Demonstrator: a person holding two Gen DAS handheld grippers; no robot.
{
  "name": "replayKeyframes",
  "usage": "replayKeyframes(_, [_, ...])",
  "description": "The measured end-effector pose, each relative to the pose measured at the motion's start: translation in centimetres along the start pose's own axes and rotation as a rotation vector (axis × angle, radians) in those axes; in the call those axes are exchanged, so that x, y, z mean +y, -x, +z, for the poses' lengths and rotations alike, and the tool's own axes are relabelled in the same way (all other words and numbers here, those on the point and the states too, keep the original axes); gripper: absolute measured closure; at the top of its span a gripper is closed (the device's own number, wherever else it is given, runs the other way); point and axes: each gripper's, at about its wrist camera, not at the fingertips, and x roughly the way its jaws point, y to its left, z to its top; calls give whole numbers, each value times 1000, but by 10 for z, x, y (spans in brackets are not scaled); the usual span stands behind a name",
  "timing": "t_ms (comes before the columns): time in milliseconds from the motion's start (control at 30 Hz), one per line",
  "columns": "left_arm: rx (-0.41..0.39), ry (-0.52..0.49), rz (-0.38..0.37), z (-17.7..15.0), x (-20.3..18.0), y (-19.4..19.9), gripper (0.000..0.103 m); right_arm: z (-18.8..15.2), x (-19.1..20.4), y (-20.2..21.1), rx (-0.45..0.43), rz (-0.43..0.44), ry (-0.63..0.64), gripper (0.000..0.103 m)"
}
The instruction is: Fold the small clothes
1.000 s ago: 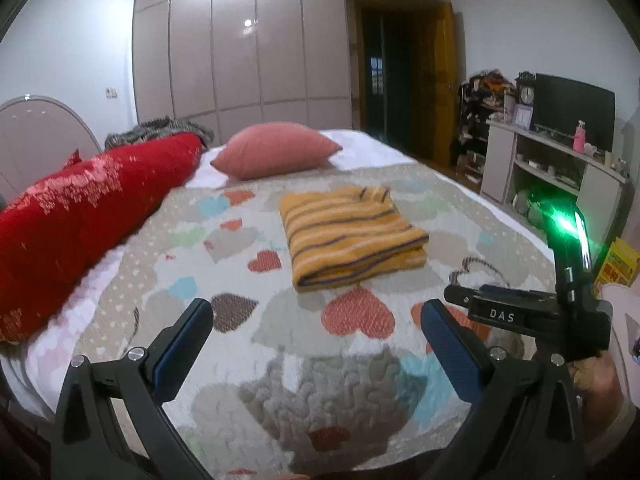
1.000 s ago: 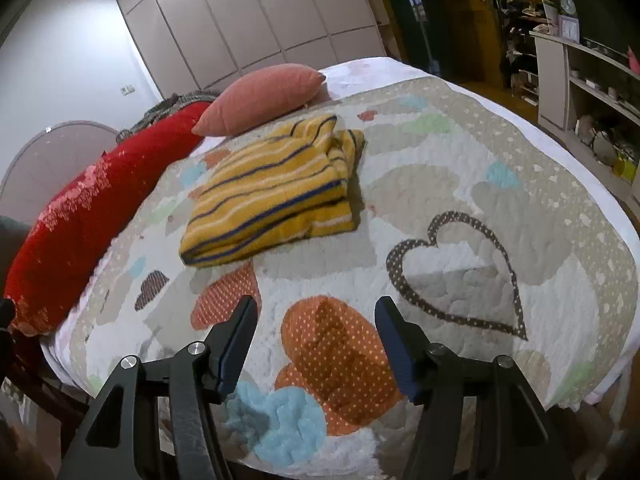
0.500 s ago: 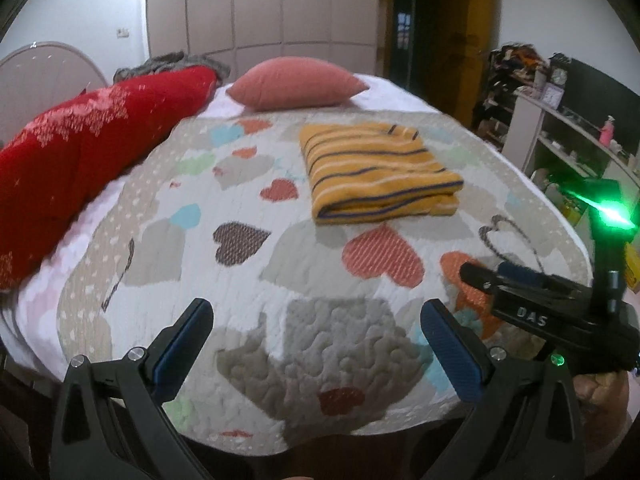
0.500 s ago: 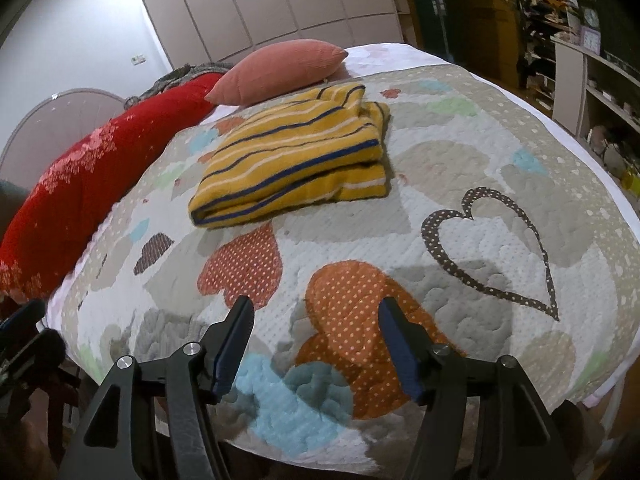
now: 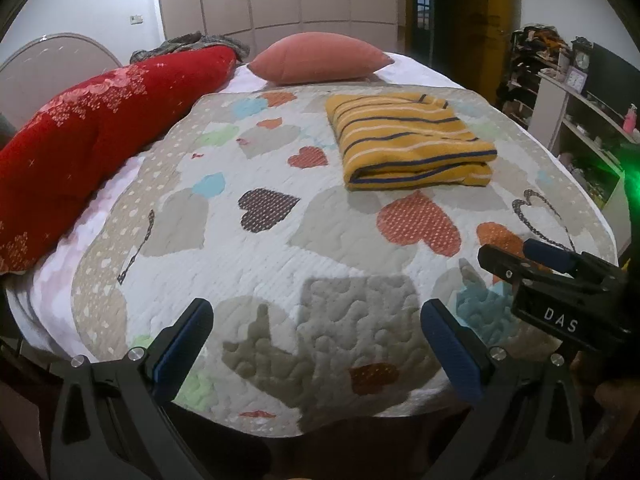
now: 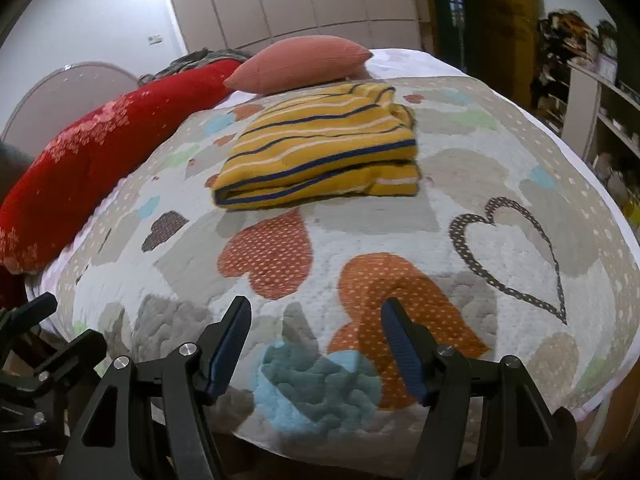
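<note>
The striped yellow garment [image 5: 414, 148] lies folded into a thick rectangle on the heart-patterned quilt [image 5: 280, 264], toward the far half of the bed and just short of the pink pillow [image 5: 320, 58]. Its layers sit stacked with the folded edge facing me, which I judge to mean the folding of this piece is done, so I have no reason to hold it.

That is why both my tools hang back at the near edge of the bed. My left gripper [image 5: 316, 344] has its fingers [image 5: 182, 346] spread wide with nothing between them, only quilt showing in the gap. My right gripper [image 6: 316, 344] is likewise parted and empty, its fingers [image 6: 230, 346] a bit closer together than the left pair. From the left camera I can see the right tool's body [image 5: 560, 292] low at the right side, off the garment and well apart from it.

The red blanket [image 5: 92, 136] is bunched along the left side of the bed, clear of the work area.

Compared with a second ago, I have drawn both hands back and lifted them: more of the quilt's near edge is in view and the garment sits farther from my fingers. The garment itself has not shifted, and neither pair of fingers has changed its opening.
</note>
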Motion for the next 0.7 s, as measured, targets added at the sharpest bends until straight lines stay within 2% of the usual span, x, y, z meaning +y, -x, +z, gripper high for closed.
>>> replayKeyframes(700, [22, 18, -29, -9, 3, -3, 0, -7, 15, -6, 22, 2, 42, 29])
